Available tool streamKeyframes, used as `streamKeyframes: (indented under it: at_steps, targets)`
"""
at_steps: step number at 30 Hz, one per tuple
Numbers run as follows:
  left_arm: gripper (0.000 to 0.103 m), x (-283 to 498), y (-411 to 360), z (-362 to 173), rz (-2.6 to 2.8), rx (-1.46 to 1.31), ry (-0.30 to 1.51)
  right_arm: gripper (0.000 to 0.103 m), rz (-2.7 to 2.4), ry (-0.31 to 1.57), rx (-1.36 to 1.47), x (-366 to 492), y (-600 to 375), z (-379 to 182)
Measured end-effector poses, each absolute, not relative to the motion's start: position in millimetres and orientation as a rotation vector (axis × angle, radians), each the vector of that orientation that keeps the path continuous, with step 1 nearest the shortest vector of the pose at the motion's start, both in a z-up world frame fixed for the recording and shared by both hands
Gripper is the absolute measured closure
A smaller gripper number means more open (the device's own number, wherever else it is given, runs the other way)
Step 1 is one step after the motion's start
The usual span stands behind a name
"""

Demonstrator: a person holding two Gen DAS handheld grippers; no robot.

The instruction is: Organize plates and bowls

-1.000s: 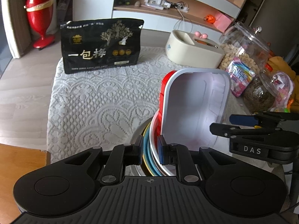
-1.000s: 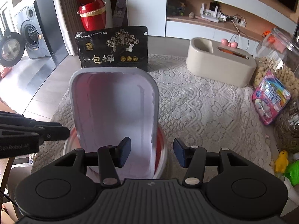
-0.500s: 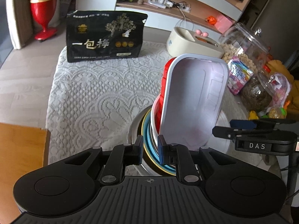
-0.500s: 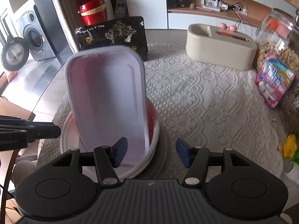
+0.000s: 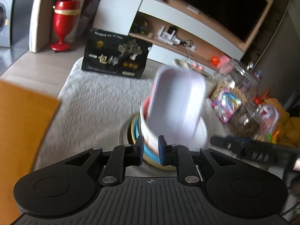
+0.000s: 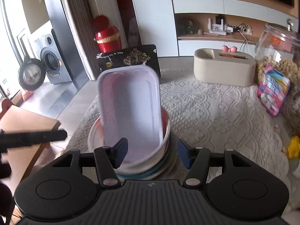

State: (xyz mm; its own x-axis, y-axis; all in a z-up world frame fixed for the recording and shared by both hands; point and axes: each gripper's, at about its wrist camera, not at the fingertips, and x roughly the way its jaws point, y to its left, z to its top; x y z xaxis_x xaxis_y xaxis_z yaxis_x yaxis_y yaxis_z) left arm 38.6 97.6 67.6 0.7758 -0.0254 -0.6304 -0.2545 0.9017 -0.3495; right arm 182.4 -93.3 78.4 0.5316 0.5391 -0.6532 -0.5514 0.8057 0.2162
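- Since the earlier frame both cameras have swung across the table: the stack of bowls and plates (image 6: 131, 150) now sits lower and more central in the right wrist view, the orange board (image 5: 20, 131) fills the near left of the left wrist view, and the right gripper's jaws stand wider than they did.
- White rectangular tray (image 6: 131, 108) stands on end inside the top white bowl (image 6: 165, 136), leaning against a red piece behind it; the stack rests on the lace tablecloth (image 6: 215, 112), near the table's near-left edge.
- Handling, as a judgement: the tray looks like light, stiff, smooth plastic, top-heavy as it stands, so it could tip or slide; a pinch on its thin rim near the lower end seems the safest hold. The nested bowls look rigid and heavier together, best taken by the rim.
- Left gripper (image 5: 151, 150) has its jaws nearly together, clamped on the near rim of the stack; blur hides which layers the pads bite.
- Right gripper (image 6: 152, 152) has its jaws apart, with the tray's lower end and bowl rim between them, neither pad pressing.
- Farther out: a black snack bag (image 6: 129, 60) at the far edge, a cream box (image 6: 225, 69) and jars at the right.
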Motion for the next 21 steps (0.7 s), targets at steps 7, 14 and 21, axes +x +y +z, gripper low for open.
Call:
streamKeyframes:
  at_steps: [7, 14, 21]
  targets:
    - [0.086, -42, 11, 42, 0.153, -0.300, 0.479, 0.039, 0.662, 0.782, 0.023, 108, -136, 28]
    - [0.087, -45, -27, 26, 0.205, -0.182, 0.571, 0.039, 0.603, 0.752, 0.010, 76, -151, 8]
    - [0.087, -52, -35, 22, 0.226, -0.152, 0.575, 0.039, 0.589, 0.678, -0.052, 61, -150, 14]
